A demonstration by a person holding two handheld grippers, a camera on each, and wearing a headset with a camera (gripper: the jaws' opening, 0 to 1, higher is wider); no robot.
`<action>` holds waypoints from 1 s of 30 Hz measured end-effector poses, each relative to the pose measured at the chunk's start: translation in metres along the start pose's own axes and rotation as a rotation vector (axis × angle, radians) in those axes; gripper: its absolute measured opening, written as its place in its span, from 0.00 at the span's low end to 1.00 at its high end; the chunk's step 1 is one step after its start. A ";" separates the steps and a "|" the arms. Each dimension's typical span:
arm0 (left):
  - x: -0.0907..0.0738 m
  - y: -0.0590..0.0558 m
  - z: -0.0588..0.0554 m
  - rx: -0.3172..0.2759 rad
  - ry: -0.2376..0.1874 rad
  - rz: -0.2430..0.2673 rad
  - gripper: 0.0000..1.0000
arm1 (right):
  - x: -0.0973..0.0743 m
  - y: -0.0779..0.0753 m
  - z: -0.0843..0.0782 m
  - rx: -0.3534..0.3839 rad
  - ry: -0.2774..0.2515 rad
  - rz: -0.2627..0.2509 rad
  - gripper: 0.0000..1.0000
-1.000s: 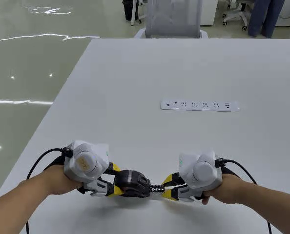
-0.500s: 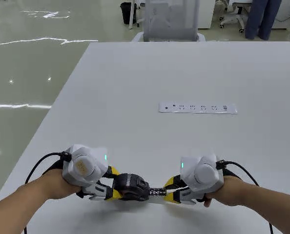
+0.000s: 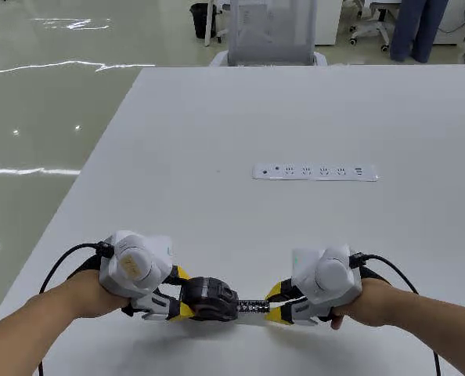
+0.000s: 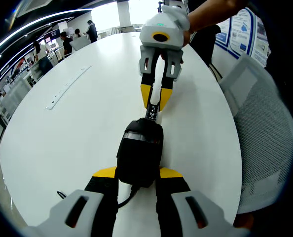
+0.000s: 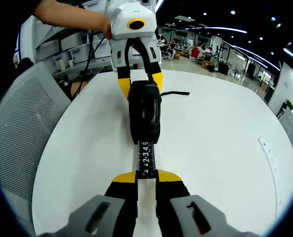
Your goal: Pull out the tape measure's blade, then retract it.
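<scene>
The left gripper (image 3: 183, 296) clamps the tape measure (image 3: 210, 298) so it cannot slide — the right gripper (image 3: 274, 304) pinches the blade (image 3: 252, 305) so it can pull it to the right.

Left tool (image 3: 184, 293) and right tool (image 3: 273, 304) are the same build. Each has a rounded white shell with a small green light. The fingers (image 4: 106, 174) are black with yellow tips, and grey slotted bases (image 5: 99, 216) sit behind them. The left shell's end cap (image 3: 131, 267) is tan and round. One black cable (image 3: 64, 262) loops off the rear of the left tool, and a second cable (image 3: 397, 272), also black, runs off the right. Forearms are bare to the frame edge.
</scene>
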State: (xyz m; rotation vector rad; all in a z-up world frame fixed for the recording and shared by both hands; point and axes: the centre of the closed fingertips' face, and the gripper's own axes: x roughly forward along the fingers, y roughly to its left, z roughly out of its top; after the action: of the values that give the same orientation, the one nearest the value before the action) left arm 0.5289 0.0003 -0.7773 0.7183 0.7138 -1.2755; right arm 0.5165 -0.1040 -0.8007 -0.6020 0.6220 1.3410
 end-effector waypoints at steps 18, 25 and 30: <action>0.001 -0.001 0.001 0.000 0.002 -0.001 0.24 | -0.006 0.000 -0.005 0.000 0.009 0.002 0.11; 0.001 0.000 0.001 0.000 0.002 0.000 0.24 | -0.008 0.000 -0.007 -0.004 0.011 0.002 0.11; 0.001 0.000 0.001 0.000 0.003 0.000 0.24 | -0.009 -0.001 -0.008 -0.008 0.012 0.002 0.11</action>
State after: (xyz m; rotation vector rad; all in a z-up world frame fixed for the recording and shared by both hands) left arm 0.5289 -0.0011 -0.7777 0.7203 0.7167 -1.2745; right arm 0.5157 -0.1164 -0.7998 -0.6166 0.6278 1.3431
